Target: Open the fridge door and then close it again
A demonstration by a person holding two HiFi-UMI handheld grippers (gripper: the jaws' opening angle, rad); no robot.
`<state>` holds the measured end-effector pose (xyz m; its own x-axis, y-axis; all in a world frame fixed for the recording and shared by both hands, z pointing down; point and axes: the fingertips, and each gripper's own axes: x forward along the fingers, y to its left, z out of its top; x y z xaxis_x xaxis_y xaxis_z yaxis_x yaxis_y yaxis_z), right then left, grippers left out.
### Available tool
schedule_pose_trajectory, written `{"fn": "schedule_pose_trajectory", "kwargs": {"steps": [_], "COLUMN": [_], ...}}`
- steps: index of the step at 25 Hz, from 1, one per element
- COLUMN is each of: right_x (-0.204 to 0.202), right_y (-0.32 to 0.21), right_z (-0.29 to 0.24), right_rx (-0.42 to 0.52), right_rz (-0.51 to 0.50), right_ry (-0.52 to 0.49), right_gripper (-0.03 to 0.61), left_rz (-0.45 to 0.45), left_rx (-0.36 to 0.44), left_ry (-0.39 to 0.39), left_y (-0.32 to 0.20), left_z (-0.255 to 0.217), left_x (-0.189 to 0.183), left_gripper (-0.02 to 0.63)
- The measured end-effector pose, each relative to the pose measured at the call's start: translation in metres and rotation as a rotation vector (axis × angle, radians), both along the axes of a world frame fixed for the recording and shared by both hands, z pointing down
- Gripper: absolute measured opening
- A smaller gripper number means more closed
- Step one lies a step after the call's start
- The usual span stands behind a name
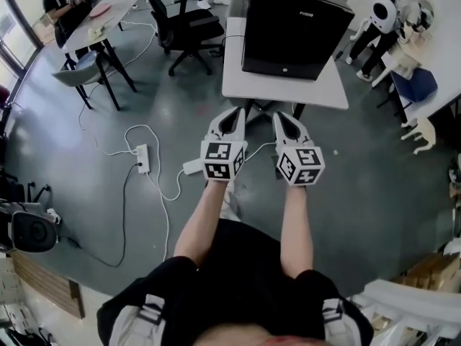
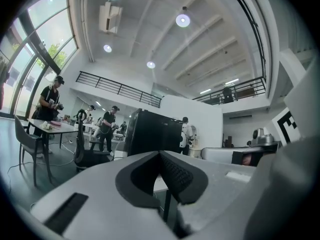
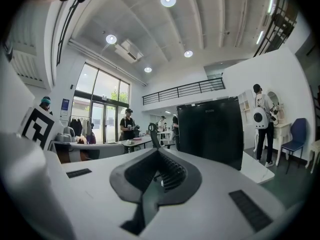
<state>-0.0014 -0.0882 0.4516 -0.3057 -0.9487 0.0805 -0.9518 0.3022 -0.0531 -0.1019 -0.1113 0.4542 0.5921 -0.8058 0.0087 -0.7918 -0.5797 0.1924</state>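
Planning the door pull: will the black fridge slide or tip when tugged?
Probably heavy for its size: the black fridge is a bulky box filling most of the white table. Broad-based, so unlikely to tip. It might slide on the smooth tabletop.

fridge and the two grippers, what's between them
Nothing stands between them. In the head view, only the bare front strip of the white table separates the fridge from the left gripper and right gripper.

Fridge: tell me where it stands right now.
The black fridge stands on the white table at the head view's top centre, ahead of the left gripper and right gripper.
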Motion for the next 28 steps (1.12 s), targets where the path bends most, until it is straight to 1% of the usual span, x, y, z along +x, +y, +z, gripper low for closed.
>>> {"fn": "schedule_pose_trajectory", "kwargs": {"steps": [3, 6, 12, 16, 20, 24, 26, 28], "right_x": [0.009, 0.019, 0.036, 0.053, 0.068, 0.078, 0.078, 0.076], "right_y": [-0.046, -0.101, -0.194, -0.233, -0.256, -0.285, -0.303, -0.320], "right_z": [0.005, -0.001, -0.019, -0.021, -0.018, -0.030, -0.046, -0.066], "right_rx": [-0.013, -0.026, 0.001, 0.013, 0.009, 0.017, 0.038, 0.074], "right_rz": [-0.002, 0.003, 0.025, 0.053, 0.067, 0.058, 0.034, 0.008], "right_ry": [0.011, 0.023, 0.026, 0.021, 0.041, 0.119, 0.195, 0.294], "right_gripper": [-0.006, -0.006, -0.006, -0.006, -0.006, -0.006, -0.006, -0.006], "left_rz": [0.014, 0.028, 0.049, 0.081, 0.094, 0.088, 0.065, 0.050], "left_rx": [-0.005, -0.010, 0.007, 0.010, 0.004, 0.022, 0.022, 0.031], "left_ry": [0.005, 0.008, 0.013, 0.004, 0.000, -0.004, 0.007, 0.012], "left_y": [-0.047, -0.105, -0.207, -0.248, -0.271, -0.294, -0.312, -0.327], "left_z": [0.003, -0.003, -0.014, -0.012, -0.007, -0.008, -0.010, -0.016], "left_x": [0.014, 0.025, 0.038, 0.057, 0.070, 0.075, 0.071, 0.067], "left_gripper": [0.000, 0.000, 0.000, 0.000, 0.000, 0.000, 0.000, 0.000]}}
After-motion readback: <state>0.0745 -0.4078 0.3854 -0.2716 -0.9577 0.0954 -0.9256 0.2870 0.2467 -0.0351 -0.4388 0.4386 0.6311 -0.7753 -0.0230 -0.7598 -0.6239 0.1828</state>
